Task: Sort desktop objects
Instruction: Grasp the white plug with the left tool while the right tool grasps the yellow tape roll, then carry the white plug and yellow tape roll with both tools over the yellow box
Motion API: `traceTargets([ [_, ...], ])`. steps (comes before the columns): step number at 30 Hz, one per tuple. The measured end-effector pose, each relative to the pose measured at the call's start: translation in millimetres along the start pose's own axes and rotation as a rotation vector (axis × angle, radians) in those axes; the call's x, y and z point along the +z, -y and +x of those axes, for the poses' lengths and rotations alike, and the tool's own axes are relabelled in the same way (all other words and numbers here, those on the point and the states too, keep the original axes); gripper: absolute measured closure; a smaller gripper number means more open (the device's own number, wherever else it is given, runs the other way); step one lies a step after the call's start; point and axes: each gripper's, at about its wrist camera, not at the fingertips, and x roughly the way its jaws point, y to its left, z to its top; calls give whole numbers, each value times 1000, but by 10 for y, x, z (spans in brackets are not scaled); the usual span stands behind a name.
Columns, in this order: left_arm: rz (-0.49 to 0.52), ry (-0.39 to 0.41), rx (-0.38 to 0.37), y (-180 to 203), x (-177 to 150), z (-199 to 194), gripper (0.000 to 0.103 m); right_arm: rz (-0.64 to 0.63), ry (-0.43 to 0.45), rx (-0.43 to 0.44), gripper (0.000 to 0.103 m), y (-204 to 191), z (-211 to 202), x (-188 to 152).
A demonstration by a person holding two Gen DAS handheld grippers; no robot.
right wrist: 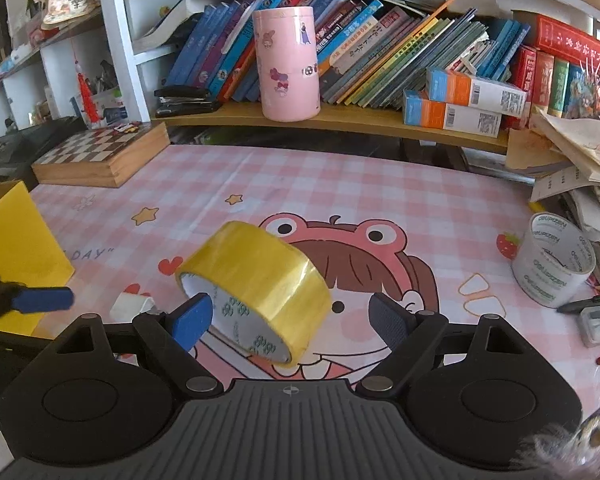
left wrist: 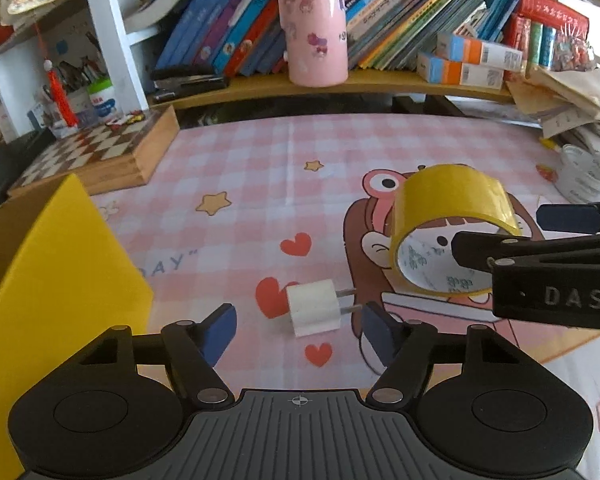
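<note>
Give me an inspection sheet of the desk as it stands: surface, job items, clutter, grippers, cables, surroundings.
Surface: pink checked cartoon mat, flat.
Job's things: yellow tape roll tilted on its edge; white plug adapter on its side, prongs toward the tape; yellow box at the mat's left edge.
Clutter: white tape roll, pens and a paper pile at the right edge.
Grippers: left gripper jaws apart, the adapter between them, no contact seen; right gripper jaws apart, straddling the yellow roll, no firm grip seen.
Cables: nothing seen.
Surroundings: chessboard box back left; shelf with leaning books, a pink canister and two orange-and-blue cartons.
</note>
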Motion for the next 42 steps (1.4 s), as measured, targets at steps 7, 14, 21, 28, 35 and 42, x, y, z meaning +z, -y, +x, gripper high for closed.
traceTargets([
  [7,22,-33,5,97,28,201,46,-5,-8,3,19,20,44,9],
  [14,-67,-28,-34,-42,-3,191,61,-52,-22,20,19,-8,90,22],
  [21,-71,-23,-41,-83,-47,72,61,-255,-48,83,19,-76,132,54],
  [28,-138,13,-93,-243,-152,-370,61,-470,-97,192,19,-76,176,130],
  [35,-194,35,-134,-346,-299,-770,61,-658,-166,258,19,-107,285,127],
  [42,-222,64,-163,-411,-415,-1089,61,-703,-199,289,29,-153,325,79],
])
